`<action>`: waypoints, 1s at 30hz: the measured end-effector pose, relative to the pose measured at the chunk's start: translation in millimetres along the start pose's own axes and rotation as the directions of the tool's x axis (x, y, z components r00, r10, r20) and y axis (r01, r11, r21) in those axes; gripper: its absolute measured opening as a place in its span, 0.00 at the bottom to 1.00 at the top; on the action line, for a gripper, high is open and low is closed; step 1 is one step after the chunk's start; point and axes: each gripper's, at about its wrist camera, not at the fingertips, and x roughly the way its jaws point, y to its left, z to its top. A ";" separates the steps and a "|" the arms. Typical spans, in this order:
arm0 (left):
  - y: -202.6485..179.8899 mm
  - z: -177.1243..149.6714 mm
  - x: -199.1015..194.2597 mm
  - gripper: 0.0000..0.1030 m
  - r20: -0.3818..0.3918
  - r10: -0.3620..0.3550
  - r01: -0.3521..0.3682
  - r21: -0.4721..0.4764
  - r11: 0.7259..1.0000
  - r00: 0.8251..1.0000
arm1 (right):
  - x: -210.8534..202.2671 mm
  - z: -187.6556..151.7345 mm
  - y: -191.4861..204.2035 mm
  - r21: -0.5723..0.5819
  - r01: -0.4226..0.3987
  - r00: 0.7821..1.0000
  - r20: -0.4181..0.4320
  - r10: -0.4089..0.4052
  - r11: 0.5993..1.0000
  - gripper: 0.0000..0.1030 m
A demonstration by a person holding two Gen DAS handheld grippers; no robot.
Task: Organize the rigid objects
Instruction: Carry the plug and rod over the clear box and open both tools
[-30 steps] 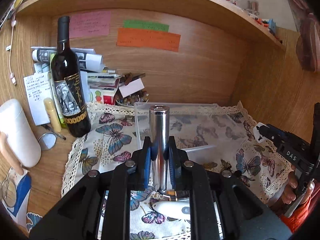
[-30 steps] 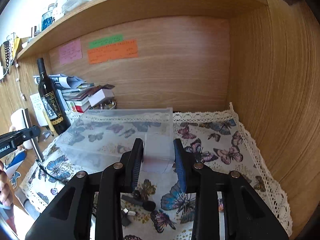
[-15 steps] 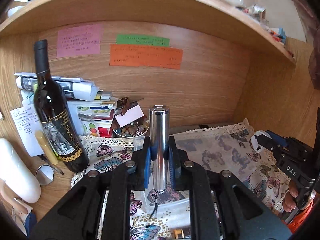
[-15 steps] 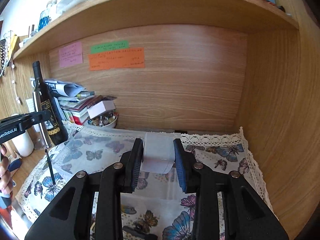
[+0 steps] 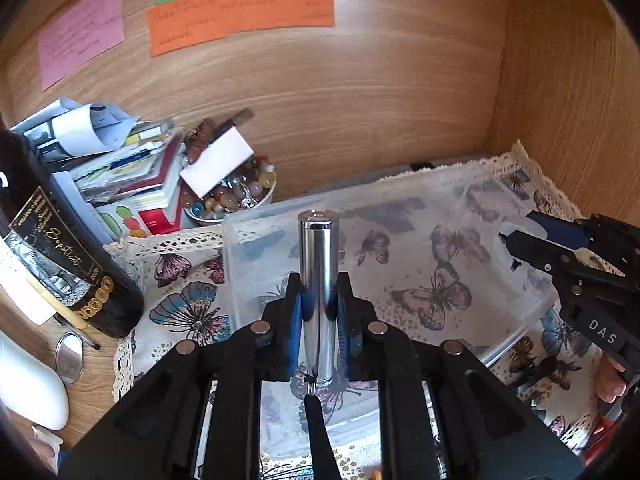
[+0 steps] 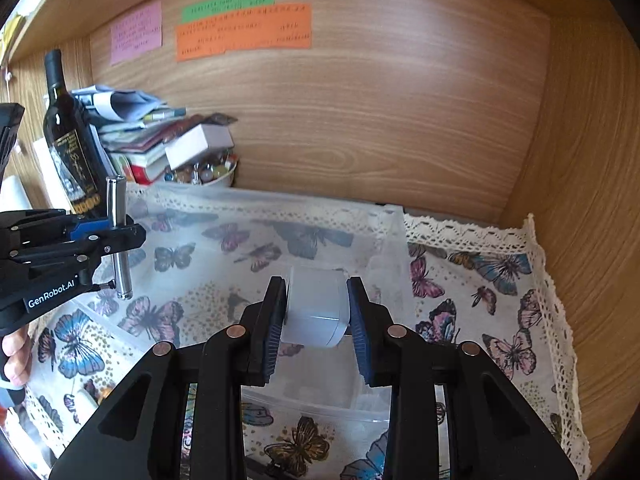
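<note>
Gripping upright metal cylinder [image 5: 319,300] between left gripper [image 5: 319,312] fingers, above clear plastic bin [image 5: 400,216], right gripper [image 6: 316,308] fingers clamped on white box [image 6: 314,306], over bin interior, butterfly cloth [image 6: 500,300] beneath.

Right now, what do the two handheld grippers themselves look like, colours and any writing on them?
Both are matte black, angular plastic frames with open cut-outs and round silver studs. The left gripper has ribbed blue pads inside its fingers and white GenRobot.AI lettering on its side, seen from the right wrist. The right gripper has the same blue pads and white letters reading DAS. No cables or sleeves show.
</note>
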 end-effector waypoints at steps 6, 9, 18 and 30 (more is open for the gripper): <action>-6.9 1.1 10.4 0.14 -0.044 -0.036 0.036 0.011 0.999 0.998 | 11.2 -4.8 3.1 -0.016 -0.013 0.999 -0.039 0.012 1.000 0.28; -8.3 2.6 8.6 0.14 -0.039 -0.039 0.039 0.006 0.999 0.998 | 15.2 -5.8 6.4 -0.028 -0.019 0.999 -0.051 0.017 0.999 0.28; -12.1 3.1 -18.1 0.43 0.026 -0.041 0.041 0.001 0.999 0.999 | 12.4 -4.3 12.4 -0.044 -0.036 0.998 -0.056 0.033 0.998 0.34; -17.3 -14.5 -77.6 0.93 0.152 -0.036 0.038 -0.011 0.999 0.988 | -45.9 -4.4 9.3 -0.031 -0.009 0.997 0.083 0.011 0.999 0.67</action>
